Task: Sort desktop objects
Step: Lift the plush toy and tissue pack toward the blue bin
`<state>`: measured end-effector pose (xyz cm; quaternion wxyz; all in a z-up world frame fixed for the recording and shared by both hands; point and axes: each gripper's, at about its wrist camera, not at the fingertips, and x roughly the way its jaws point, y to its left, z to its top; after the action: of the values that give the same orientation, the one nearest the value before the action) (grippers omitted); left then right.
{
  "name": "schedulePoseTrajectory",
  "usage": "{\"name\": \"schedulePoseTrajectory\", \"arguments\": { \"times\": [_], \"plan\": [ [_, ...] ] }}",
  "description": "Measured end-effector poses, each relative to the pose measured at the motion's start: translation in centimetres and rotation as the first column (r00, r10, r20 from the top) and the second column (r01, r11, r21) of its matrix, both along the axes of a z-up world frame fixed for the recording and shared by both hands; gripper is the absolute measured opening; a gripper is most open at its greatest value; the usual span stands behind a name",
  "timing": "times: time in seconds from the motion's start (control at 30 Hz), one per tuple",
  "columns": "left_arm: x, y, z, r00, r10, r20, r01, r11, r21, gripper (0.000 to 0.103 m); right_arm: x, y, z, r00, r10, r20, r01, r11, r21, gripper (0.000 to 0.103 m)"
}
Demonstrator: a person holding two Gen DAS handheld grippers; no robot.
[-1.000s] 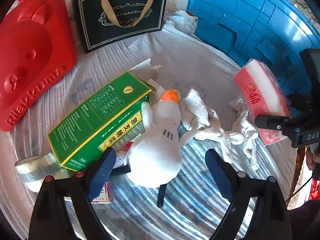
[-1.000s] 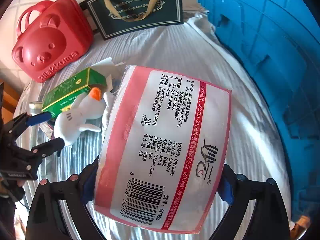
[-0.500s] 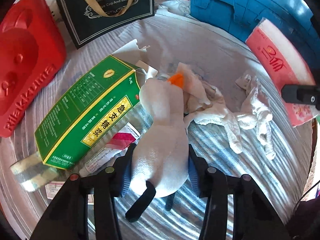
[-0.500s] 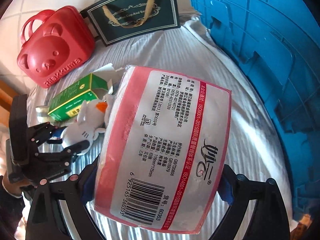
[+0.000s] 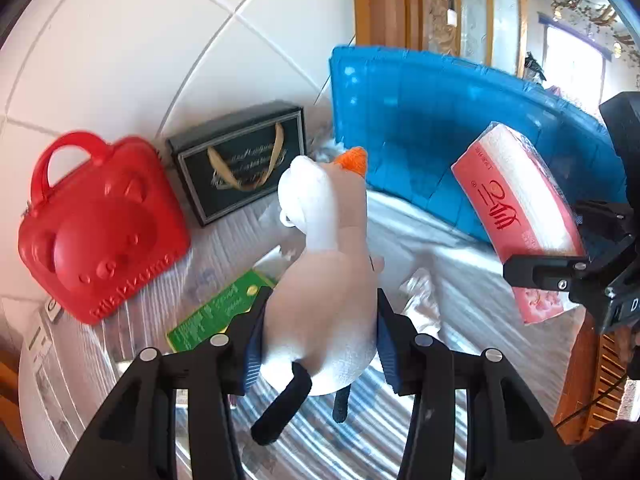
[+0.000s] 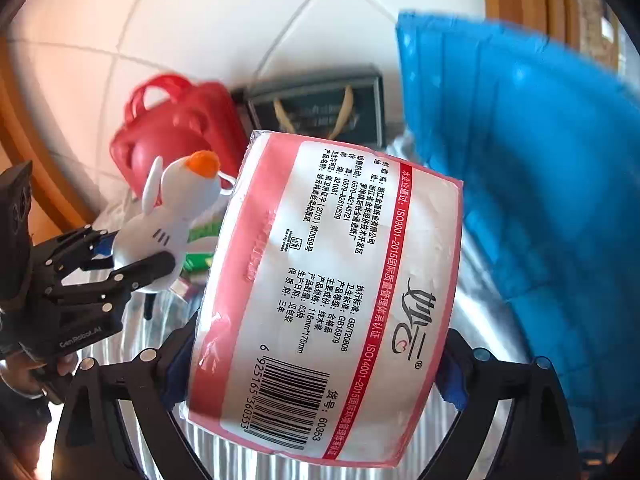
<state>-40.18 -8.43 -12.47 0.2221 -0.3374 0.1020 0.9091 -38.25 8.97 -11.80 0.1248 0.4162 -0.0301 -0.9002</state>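
Note:
My left gripper [image 5: 318, 344] is shut on a white plush toy [image 5: 324, 272] with an orange beak and holds it raised above the striped table. The toy also shows in the right wrist view [image 6: 168, 216], clamped in the left gripper [image 6: 120, 256]. My right gripper [image 6: 312, 364] is shut on a pink-and-white tissue pack [image 6: 332, 288], also lifted; it shows at the right of the left wrist view [image 5: 516, 216]. A large blue crate [image 5: 440, 128] stands at the back right, behind both held things.
A red bear-shaped case [image 5: 96, 232] and a dark gift bag [image 5: 240, 168] stand against the white tiled wall. A green box [image 5: 216, 316] and white cloth [image 5: 424, 296] lie on the table below the toy.
My left gripper shut on the plush toy and lifted it off the table, tilting upward. My right gripper rose too, holding the tissue pack closer to the blue crate.

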Motion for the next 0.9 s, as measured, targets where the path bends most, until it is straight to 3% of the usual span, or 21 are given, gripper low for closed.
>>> {"name": "schedulePoseTrajectory", "arguments": {
  "times": [0.2,0.53,0.7,0.9],
  "plan": [
    [2.9,5.4,5.9,0.985,-0.111,-0.132,0.118,0.992,0.043,0.047,5.4,4.9,6.6,0.981,-0.091,-0.173,0.085,0.996,-0.041,0.095],
    [4.2,18.6,12.8,0.931,-0.253,-0.265,0.278,0.959,0.06,0.047,12.2,19.2,14.7,0.893,-0.245,-0.378,0.233,0.969,-0.078,0.095],
    [2.7,25.4,15.1,0.917,-0.272,-0.29,0.298,0.953,0.047,0.049,11.8,27.3,16.2,0.855,-0.326,-0.403,0.323,0.943,-0.079,0.095],
    [1.4,31.8,16.8,0.914,-0.253,-0.317,0.266,0.964,-0.003,0.059,8.6,34.6,16.6,0.843,-0.361,-0.398,0.354,0.93,-0.095,0.097]
  ]
}}
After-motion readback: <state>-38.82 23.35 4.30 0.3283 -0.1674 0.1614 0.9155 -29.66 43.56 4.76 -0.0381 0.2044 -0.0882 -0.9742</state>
